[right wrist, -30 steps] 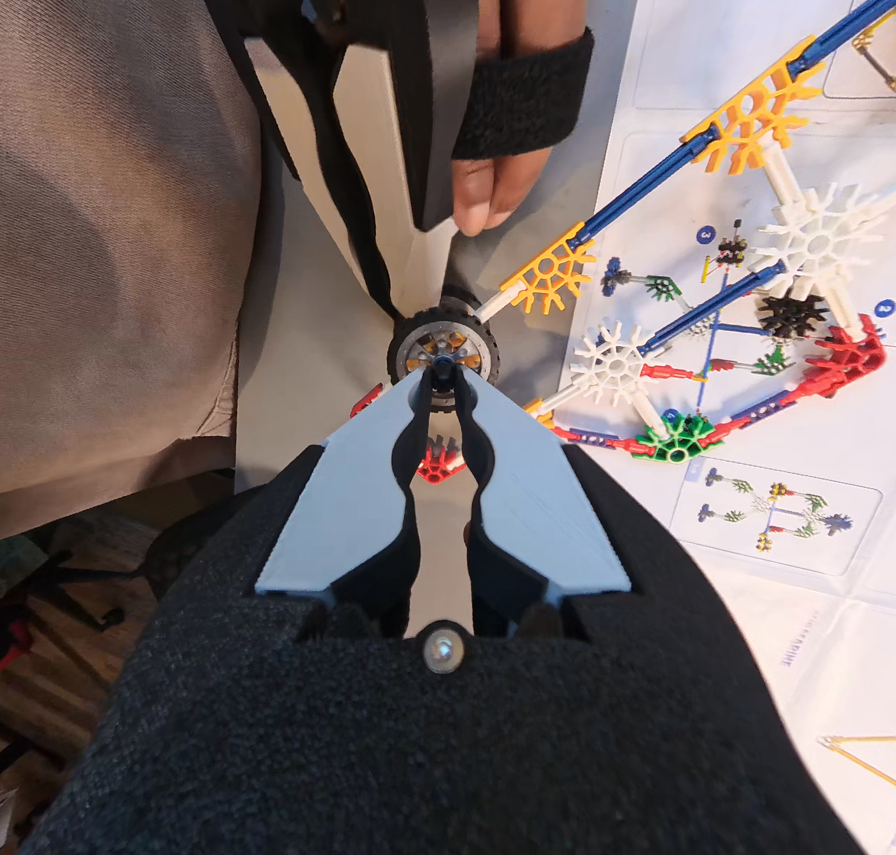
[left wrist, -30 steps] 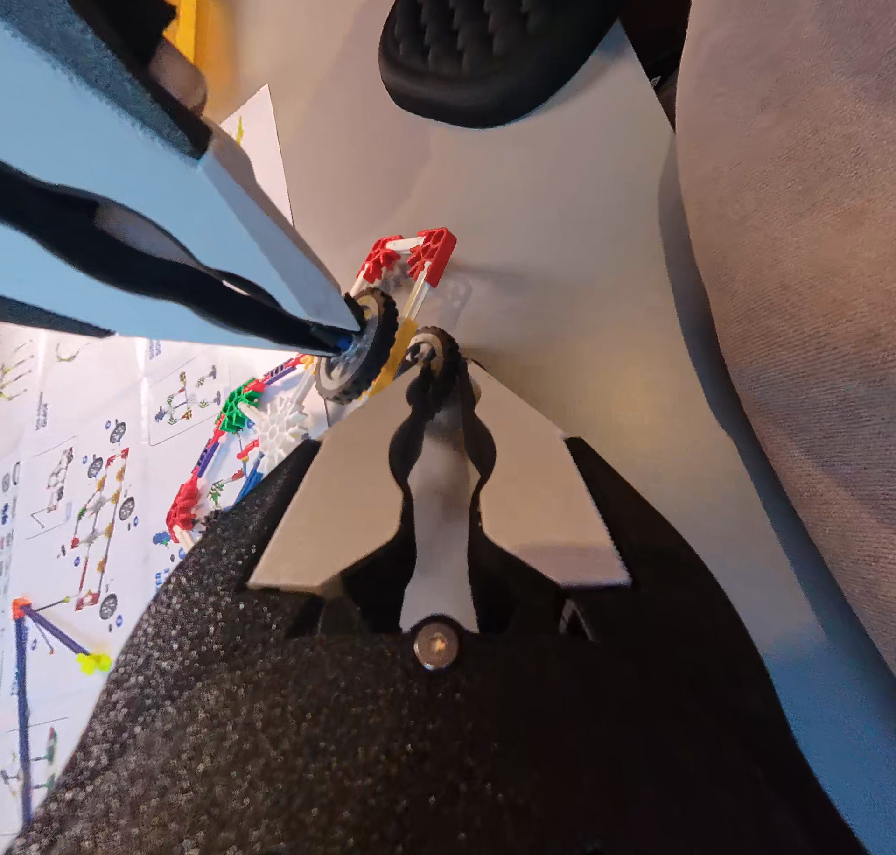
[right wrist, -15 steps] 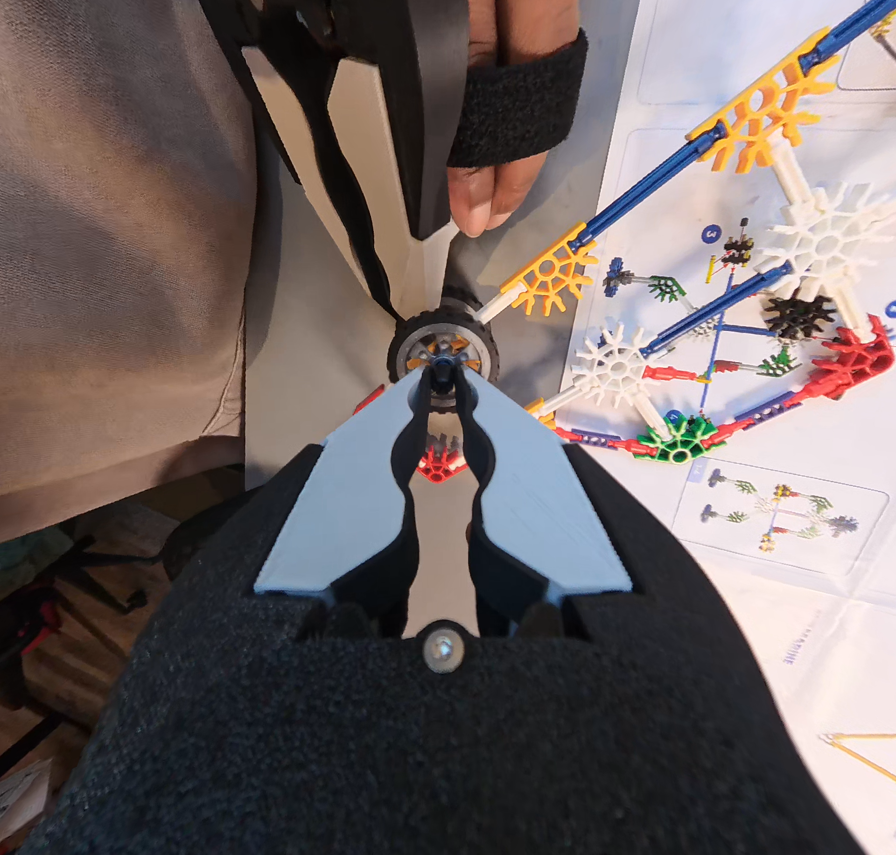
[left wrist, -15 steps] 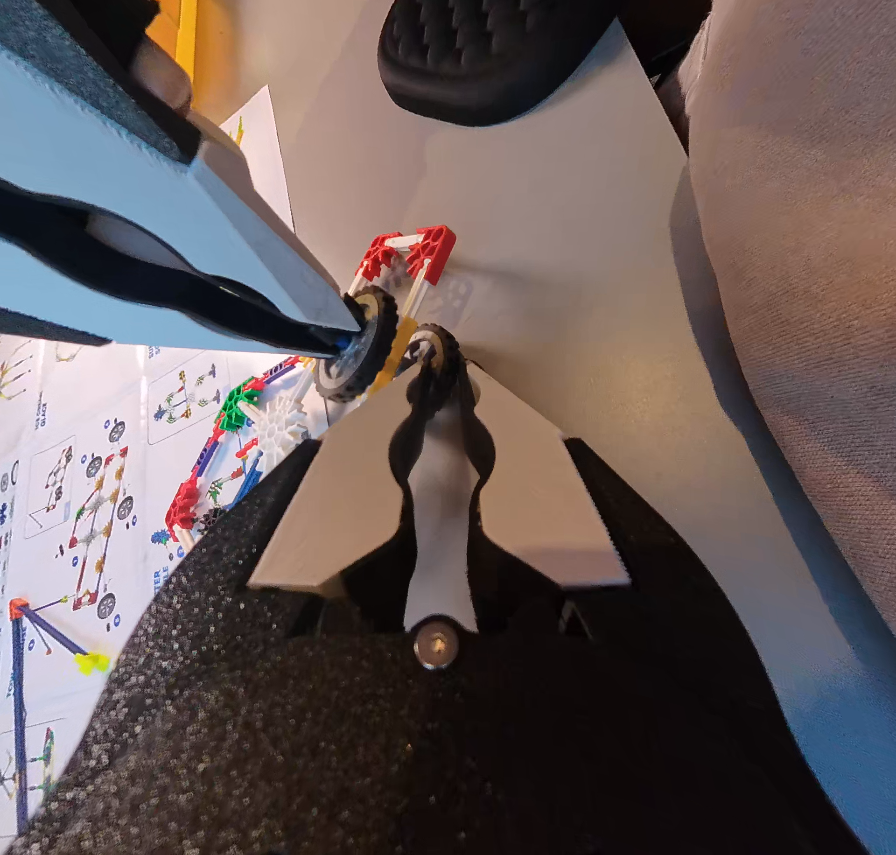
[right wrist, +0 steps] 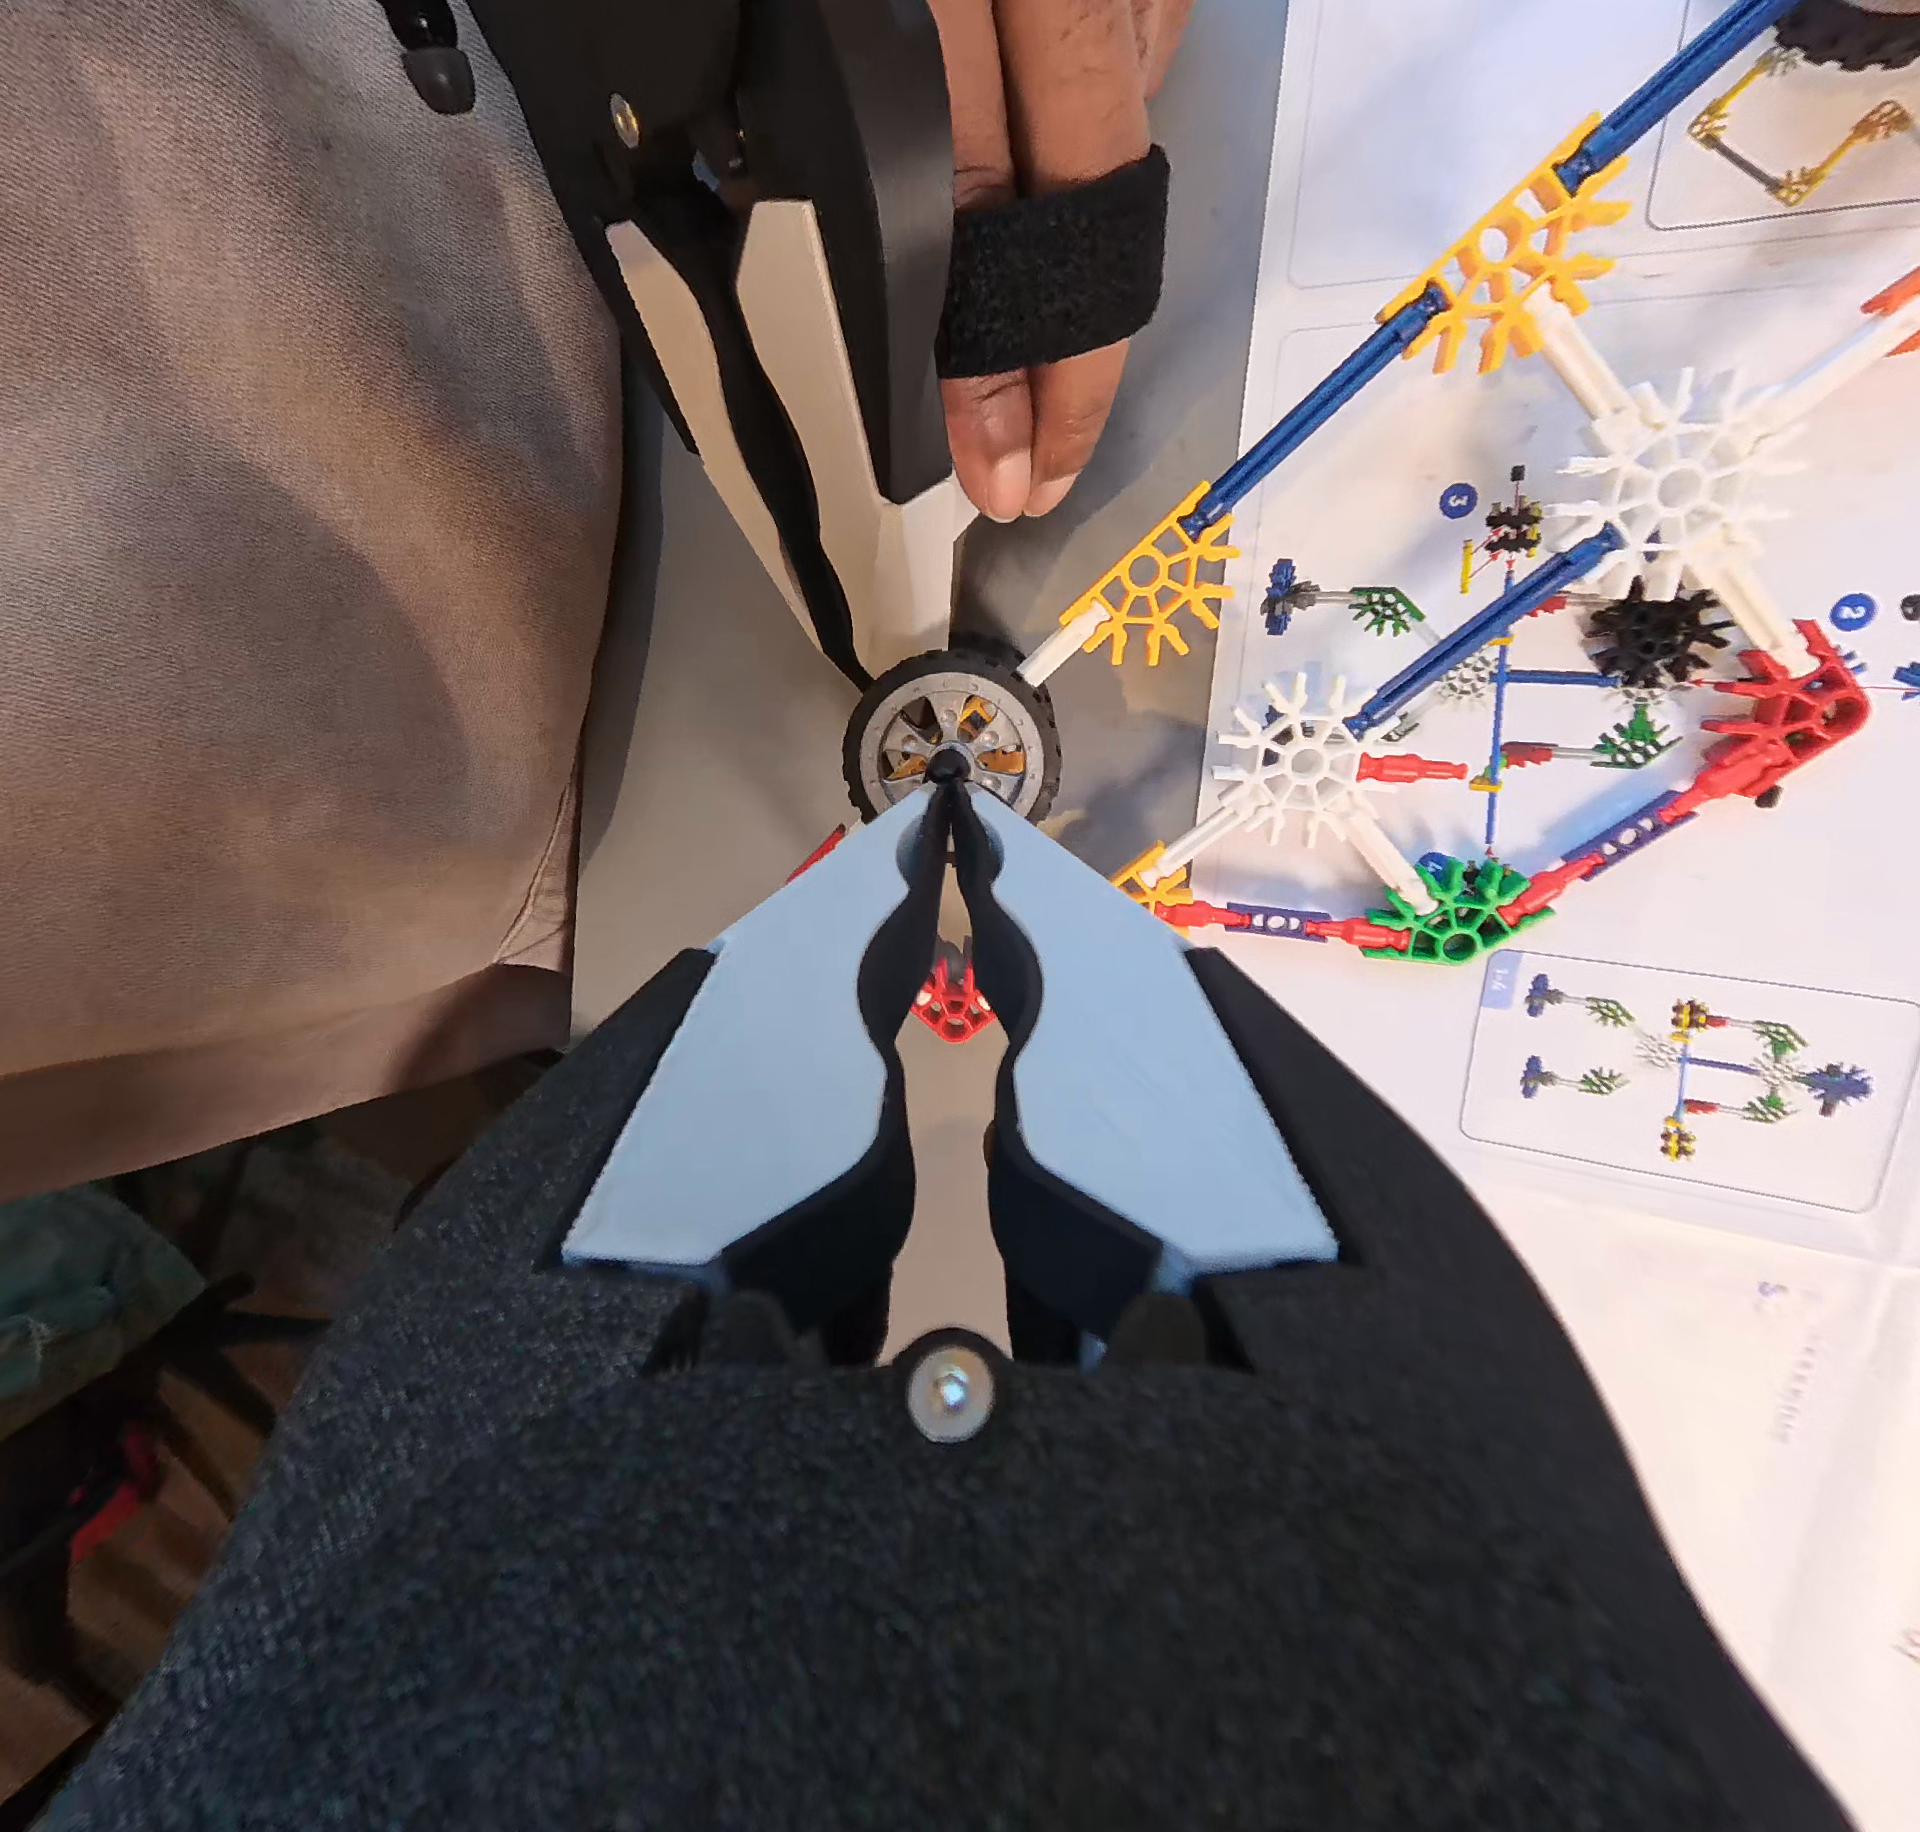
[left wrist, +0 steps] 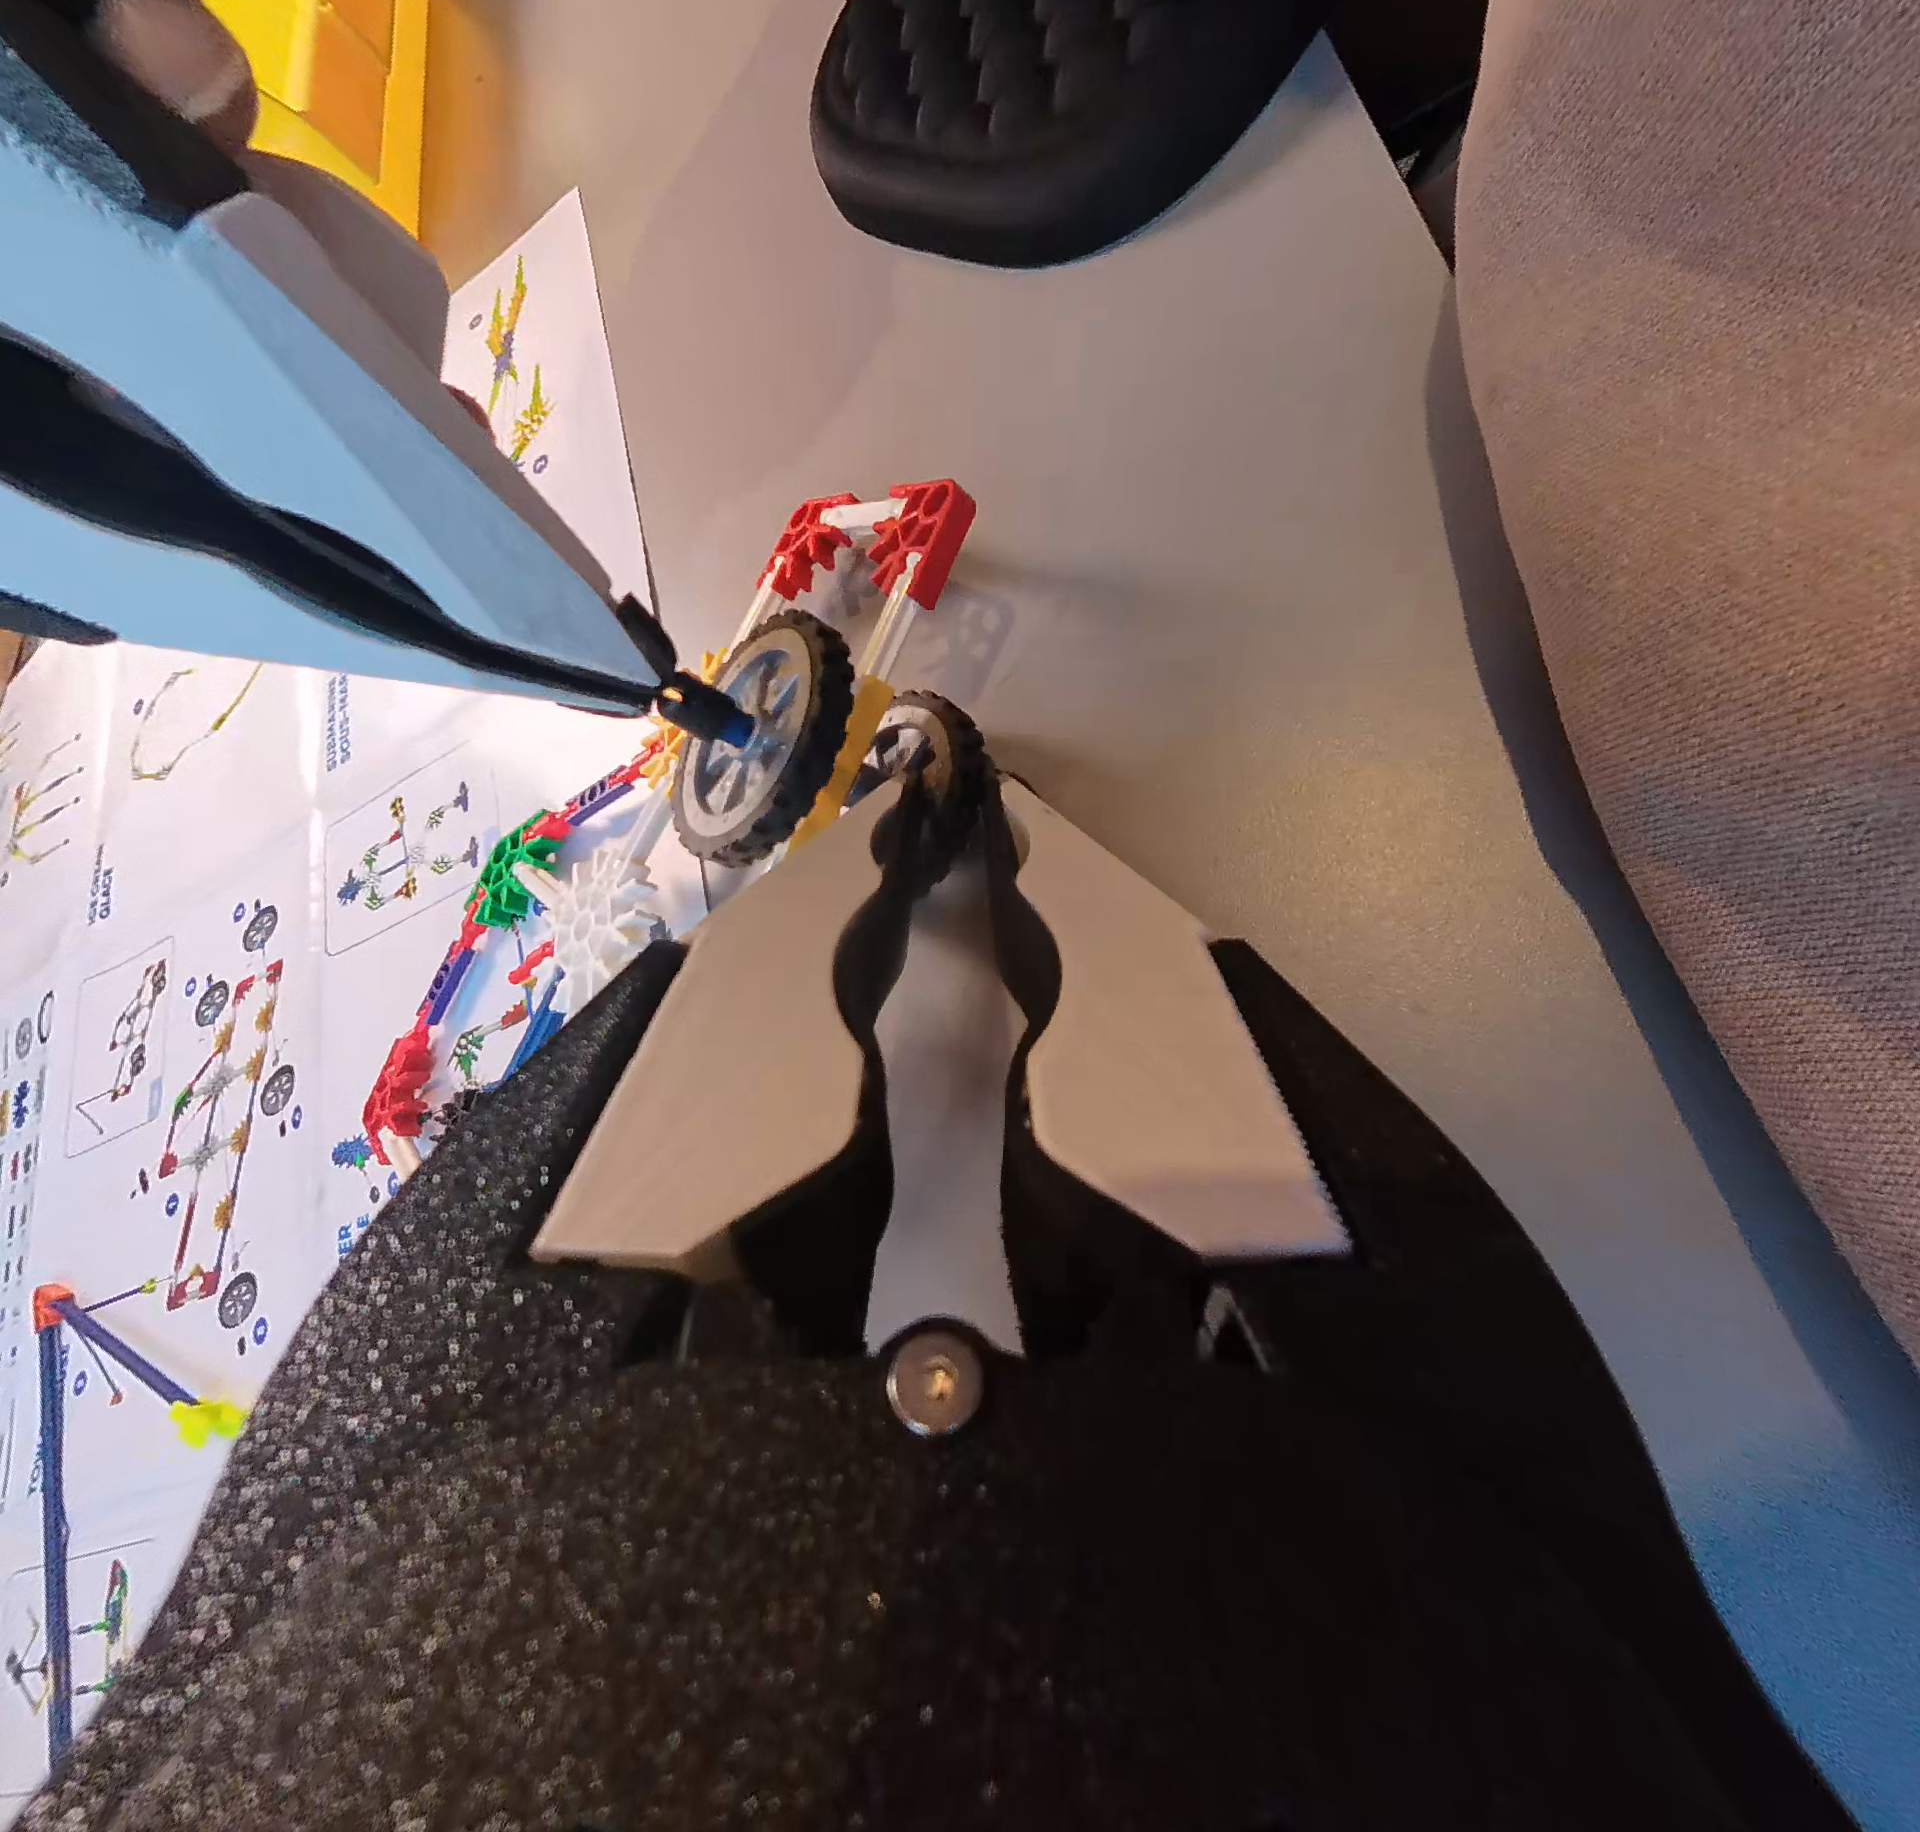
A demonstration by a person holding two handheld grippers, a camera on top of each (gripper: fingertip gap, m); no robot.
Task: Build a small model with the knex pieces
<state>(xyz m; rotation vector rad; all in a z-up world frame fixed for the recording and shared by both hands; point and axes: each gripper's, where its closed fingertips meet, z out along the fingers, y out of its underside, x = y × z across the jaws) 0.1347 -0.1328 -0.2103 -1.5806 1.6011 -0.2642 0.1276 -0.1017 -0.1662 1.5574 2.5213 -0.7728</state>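
Note:
A small toy cart of red connectors (left wrist: 925, 525), white rods and two black-tyred wheels is held over the grey tabletop (left wrist: 1143, 411). My left gripper (left wrist: 948, 780), with beige fingers, is shut on the smaller wheel (left wrist: 935, 738). My right gripper (right wrist: 945, 790), with blue fingers, is shut on the black-capped blue axle end (right wrist: 945, 766) at the hub of the larger wheel (right wrist: 914, 743). In the left wrist view the right gripper (left wrist: 655, 686) comes in from the upper left, holding that axle end (left wrist: 712, 720) just off the larger wheel (left wrist: 764, 754). The left gripper (right wrist: 868, 665) shows behind the wheel.
A bigger rod-and-connector model (right wrist: 1304, 764) lies on a printed instruction sheet (right wrist: 1455, 68) to the right. A hand (right wrist: 1039, 432) holds the left gripper. A person's beige clothing (right wrist: 260, 535) borders the table edge. A black ribbed pad (left wrist: 1039, 68) and a yellow box (left wrist: 332, 47) stand beyond. The left gripper's tips are roughly 6 cm from the right gripper's.
My right gripper has drawn back a little from the larger wheel and its jaws have narrowed on the axle's black cap, so a short blue stub now shows. The left gripper keeps its grip.

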